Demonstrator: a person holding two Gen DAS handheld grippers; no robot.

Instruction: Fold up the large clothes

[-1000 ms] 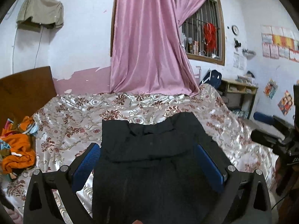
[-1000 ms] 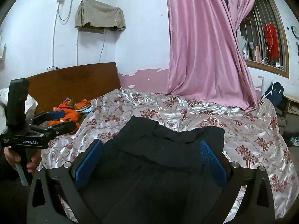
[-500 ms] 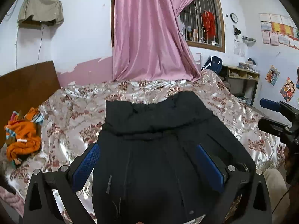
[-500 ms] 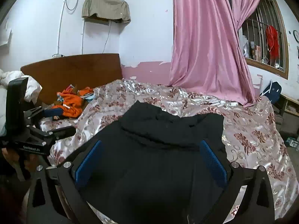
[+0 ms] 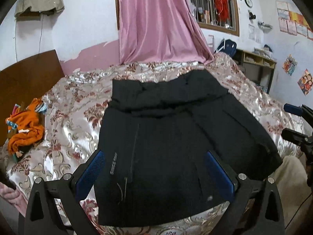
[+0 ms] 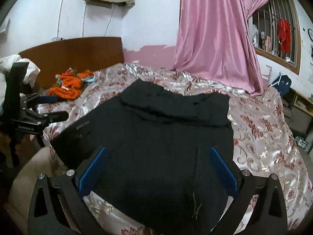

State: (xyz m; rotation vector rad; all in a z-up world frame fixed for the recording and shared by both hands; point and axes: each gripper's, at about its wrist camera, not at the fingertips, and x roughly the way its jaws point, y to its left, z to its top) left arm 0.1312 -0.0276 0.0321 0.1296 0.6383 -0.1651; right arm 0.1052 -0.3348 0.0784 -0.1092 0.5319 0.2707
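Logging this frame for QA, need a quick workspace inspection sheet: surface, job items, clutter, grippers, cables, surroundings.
Surface: bed with floral satin bedspread, wrinkled.
Job's things: black garment spread flat on the bedspread, collar end toward the curtain, near hem at the bed edge.
Clutter: orange clothes pile by the wooden headboard.
Grippers: left hand-held gripper open above the garment, gripping nothing; right hand-held gripper the same.
Cables: a wire runs down the wall above the headboard.
Surroundings: pink curtain, barred window, shelf unit, wall posters.
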